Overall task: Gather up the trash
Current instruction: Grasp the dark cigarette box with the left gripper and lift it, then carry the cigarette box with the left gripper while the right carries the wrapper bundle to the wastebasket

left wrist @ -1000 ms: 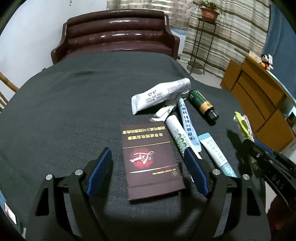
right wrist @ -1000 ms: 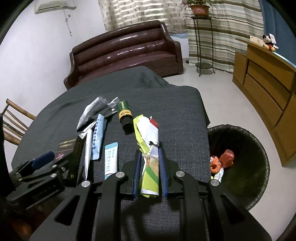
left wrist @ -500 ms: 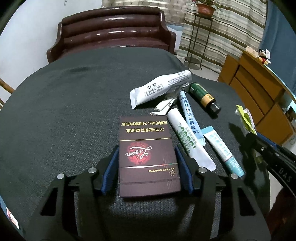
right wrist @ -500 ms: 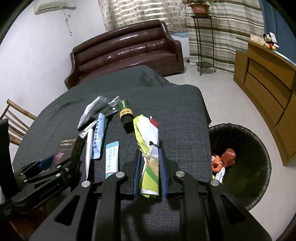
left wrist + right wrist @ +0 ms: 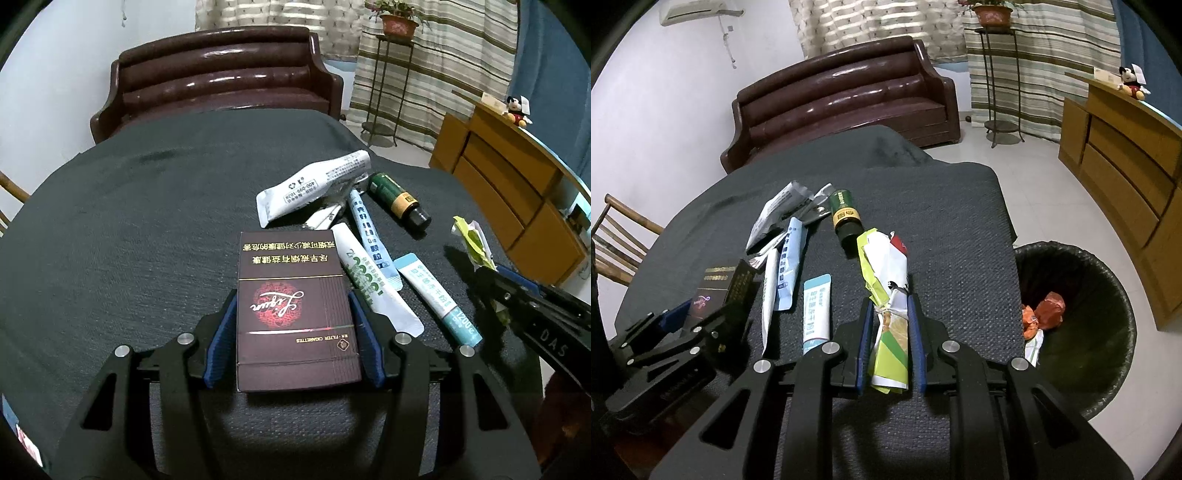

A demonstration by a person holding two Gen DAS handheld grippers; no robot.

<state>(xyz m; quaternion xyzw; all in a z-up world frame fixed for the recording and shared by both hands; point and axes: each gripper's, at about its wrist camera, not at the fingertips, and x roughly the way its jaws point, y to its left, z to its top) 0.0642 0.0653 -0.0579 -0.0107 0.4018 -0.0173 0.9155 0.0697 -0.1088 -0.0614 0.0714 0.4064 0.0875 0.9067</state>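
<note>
My left gripper (image 5: 293, 317) is shut on a dark maroon cigarette box (image 5: 291, 306), its blue pads against both long sides, at the table's near edge. The box also shows in the right wrist view (image 5: 718, 291). My right gripper (image 5: 890, 325) is shut on a crumpled bundle of yellow-green and white wrappers (image 5: 886, 288), tied with a rubber band. Beside the box lie several sachets and tubes (image 5: 373, 284), a white pouch (image 5: 314, 186) and a small green bottle (image 5: 397, 199). A black trash bin (image 5: 1108, 295) holding orange wrappers stands on the floor right of the table.
The table wears a dark grey cloth (image 5: 129, 221). A brown leather sofa (image 5: 221, 77) stands behind it. A wooden cabinet (image 5: 1126, 147) is at the right, a plant stand (image 5: 997, 74) by the curtains, and a wooden chair (image 5: 617, 240) at the left.
My left gripper has closed from wide open onto the cigarette box and moved forward over it. The right gripper stays shut on the wrapper bundle, barely moved.
</note>
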